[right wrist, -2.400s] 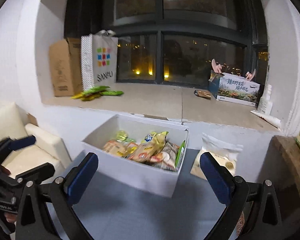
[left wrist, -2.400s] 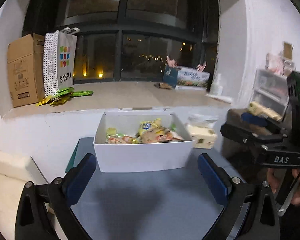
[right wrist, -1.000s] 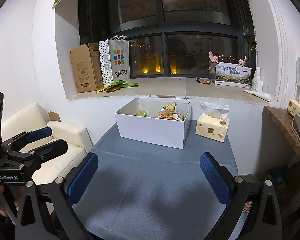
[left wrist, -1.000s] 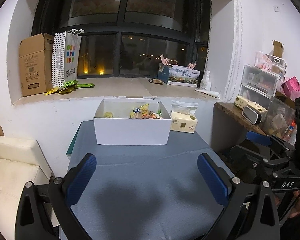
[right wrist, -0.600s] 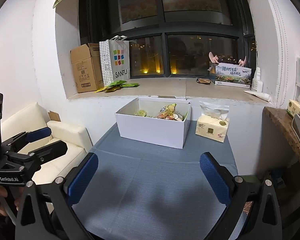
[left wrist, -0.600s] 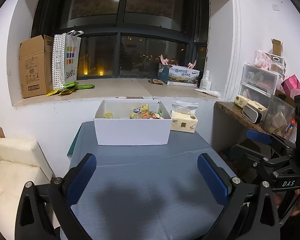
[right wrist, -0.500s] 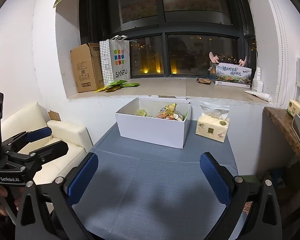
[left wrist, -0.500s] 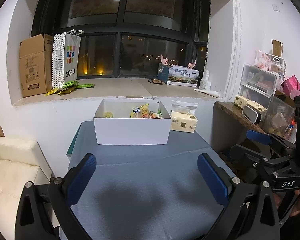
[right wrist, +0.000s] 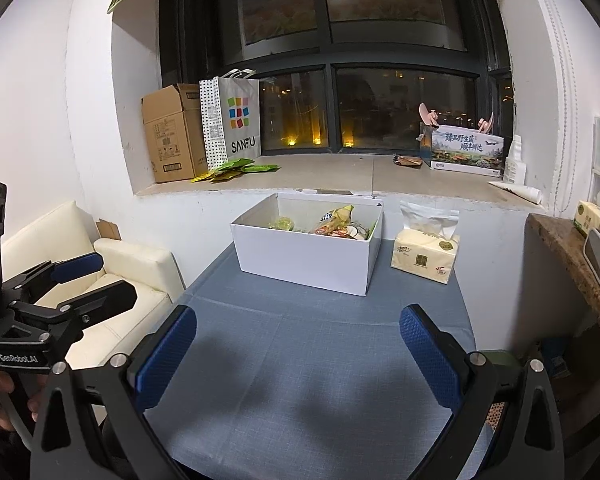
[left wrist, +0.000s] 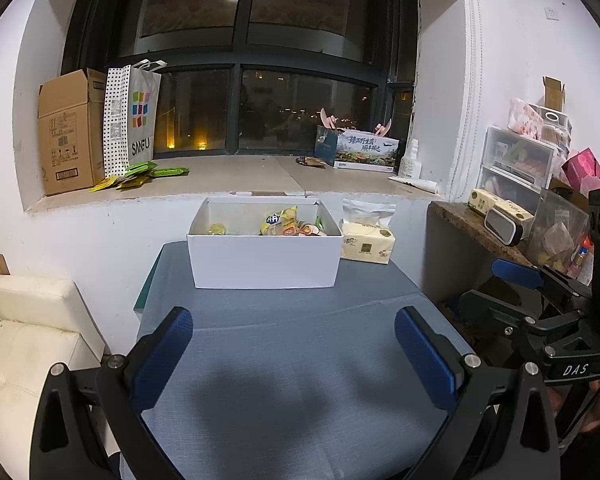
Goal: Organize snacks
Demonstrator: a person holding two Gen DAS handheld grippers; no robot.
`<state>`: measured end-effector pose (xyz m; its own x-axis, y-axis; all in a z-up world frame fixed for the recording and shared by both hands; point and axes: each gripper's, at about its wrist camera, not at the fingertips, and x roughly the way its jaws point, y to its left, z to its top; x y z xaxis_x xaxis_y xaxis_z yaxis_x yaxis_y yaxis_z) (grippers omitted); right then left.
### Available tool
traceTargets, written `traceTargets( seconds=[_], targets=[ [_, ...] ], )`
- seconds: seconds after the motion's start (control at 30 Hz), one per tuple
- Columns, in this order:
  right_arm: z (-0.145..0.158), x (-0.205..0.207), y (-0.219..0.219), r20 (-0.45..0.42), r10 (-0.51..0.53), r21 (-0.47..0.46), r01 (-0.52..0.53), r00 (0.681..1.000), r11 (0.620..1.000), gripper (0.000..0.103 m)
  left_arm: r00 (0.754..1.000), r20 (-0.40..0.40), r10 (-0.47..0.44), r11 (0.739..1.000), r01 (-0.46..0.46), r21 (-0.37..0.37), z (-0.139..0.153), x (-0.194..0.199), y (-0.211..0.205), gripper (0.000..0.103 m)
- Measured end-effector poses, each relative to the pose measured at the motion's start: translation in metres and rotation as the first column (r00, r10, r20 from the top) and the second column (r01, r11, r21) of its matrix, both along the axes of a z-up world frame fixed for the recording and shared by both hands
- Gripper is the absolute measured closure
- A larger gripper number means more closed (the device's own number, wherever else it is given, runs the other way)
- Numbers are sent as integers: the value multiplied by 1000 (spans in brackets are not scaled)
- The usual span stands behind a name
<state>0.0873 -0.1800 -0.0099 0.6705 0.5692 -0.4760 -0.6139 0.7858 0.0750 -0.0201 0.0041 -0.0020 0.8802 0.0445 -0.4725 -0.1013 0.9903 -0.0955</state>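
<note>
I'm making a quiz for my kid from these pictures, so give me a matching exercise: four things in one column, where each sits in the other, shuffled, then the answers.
Things:
1. snack packets
2. tissue pack
3. cardboard box
4. green sachets

Places:
A. flat on the windowsill, at the foot of the SANFU bag
B. at the windowsill's left end
C. inside the white box
D. on the blue table, right of the white box

Pairs: 1-C, 2-D, 3-B, 4-A

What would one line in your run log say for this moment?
left gripper: open, empty | right gripper: open, empty | snacks: in white box | table: box and tissue pack side by side
</note>
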Motion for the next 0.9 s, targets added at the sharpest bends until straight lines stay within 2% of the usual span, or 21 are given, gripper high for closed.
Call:
traceTargets(
  seconds=[0.9],
  targets=[
    [-1, 1, -1, 4, -2, -7, 2, 1000, 1000, 0, 1000, -2, -1, 1000, 1, -7, -2, -2, 0, 0]
  ],
)
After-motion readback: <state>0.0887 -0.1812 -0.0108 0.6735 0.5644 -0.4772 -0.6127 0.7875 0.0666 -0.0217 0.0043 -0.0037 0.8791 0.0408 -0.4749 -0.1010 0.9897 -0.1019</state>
